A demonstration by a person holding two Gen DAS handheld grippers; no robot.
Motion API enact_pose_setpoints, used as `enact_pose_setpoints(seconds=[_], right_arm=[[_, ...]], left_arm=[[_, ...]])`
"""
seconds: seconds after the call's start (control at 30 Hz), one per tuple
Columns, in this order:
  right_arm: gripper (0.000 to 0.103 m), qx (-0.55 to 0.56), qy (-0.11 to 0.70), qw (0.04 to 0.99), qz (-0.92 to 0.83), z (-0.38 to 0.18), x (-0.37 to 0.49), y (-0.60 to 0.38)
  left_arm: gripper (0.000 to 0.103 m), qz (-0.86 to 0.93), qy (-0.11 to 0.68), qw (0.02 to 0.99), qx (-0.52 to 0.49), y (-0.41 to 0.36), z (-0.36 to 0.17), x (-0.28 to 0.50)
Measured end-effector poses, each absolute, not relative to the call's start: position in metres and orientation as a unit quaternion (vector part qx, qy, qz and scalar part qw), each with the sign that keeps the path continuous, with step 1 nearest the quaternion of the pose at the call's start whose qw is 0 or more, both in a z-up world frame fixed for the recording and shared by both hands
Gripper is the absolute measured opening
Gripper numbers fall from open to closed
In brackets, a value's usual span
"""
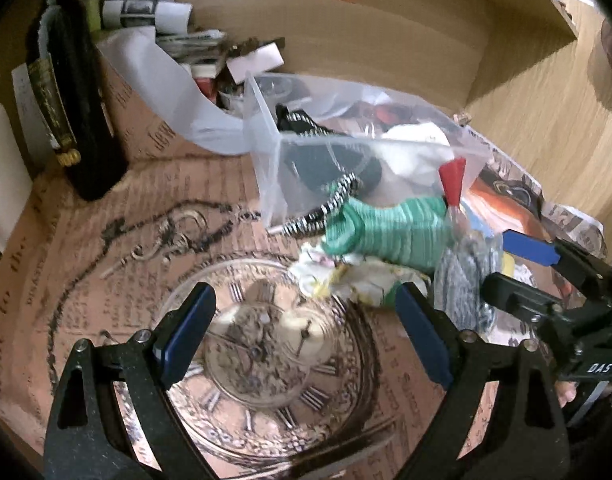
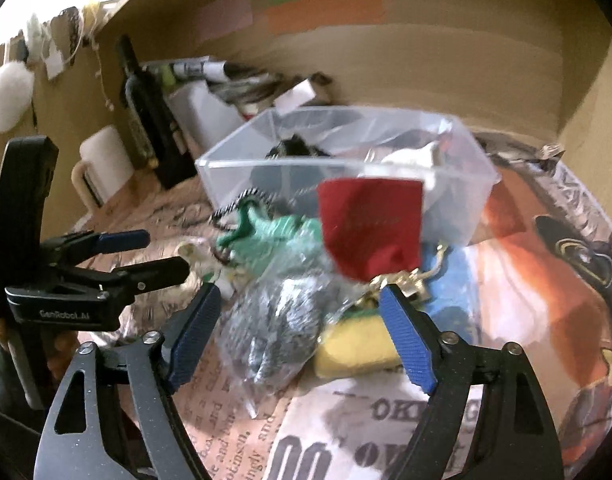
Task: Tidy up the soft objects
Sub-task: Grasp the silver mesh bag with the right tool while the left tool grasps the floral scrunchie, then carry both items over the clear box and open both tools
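Partly done — the clear bin (image 2: 345,152) ahead of both fingers (image 2: 198,332) holds some items, but the green bundle (image 2: 282,240), grey bag (image 2: 282,328) and yellow sponge (image 2: 357,348) lie outside it — both pairs of fingers gape wide, holding nothing.

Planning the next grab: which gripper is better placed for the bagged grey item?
Right. The right gripper is open with the bagged grey item between its fingers; the left gripper hovers over the clock print.

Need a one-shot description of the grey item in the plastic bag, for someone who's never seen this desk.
Start at the clear plastic bin in the middle of the newspaper-print mat. In front of it is a pile of soft things; the grey item lies between the right gripper fingers. It is speckled grey and sealed in a crinkly clear bag, unlike the green bundle behind and yellow sponge beside it.
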State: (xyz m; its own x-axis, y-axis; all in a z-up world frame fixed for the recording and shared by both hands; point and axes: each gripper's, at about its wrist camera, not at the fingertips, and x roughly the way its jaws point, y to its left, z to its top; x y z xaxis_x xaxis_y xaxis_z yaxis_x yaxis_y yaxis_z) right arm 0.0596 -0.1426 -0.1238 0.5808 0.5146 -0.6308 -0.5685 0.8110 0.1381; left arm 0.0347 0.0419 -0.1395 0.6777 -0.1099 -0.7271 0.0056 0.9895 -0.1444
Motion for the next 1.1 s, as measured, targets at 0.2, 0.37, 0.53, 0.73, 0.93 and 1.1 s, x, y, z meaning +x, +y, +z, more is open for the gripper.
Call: enact_pose_setpoints(seconds=[0.2,0.37,0.53,0.73,0.93,1.1], right_arm=[[0.054,-0.076,0.334,0.892,0.294,-0.128,0.062,-0.138],[0.043,-0.079,0.331,0.893,0.295,-0.129,0.066,-0.142],[0.028,-0.069,0.332,0.894,0.292,-0.127,0.072,-0.147],[0.021,-0.060,0.331,0.894,0.295,-0.124,0.073,-0.152],[0.020,-0.046,0.315,0.900,0.299,-0.113,0.073,-0.156],[0.020,-0.035,0.297,0.907,0.297,-0.101,0.074,-0.162]], left_arm=[[0.092,-0.047,0.409,0.909,-0.059,0.029,-0.145,0.042],[0.092,-0.056,0.413,0.907,-0.062,0.022,-0.147,0.054],[0.092,-0.064,0.414,0.905,-0.071,0.019,-0.151,0.062],[0.066,-0.073,0.414,0.903,-0.082,0.019,-0.154,0.065],[0.034,-0.083,0.414,0.903,-0.077,0.018,-0.152,0.061],[0.022,-0.079,0.410,0.906,-0.077,0.023,-0.145,0.054]])
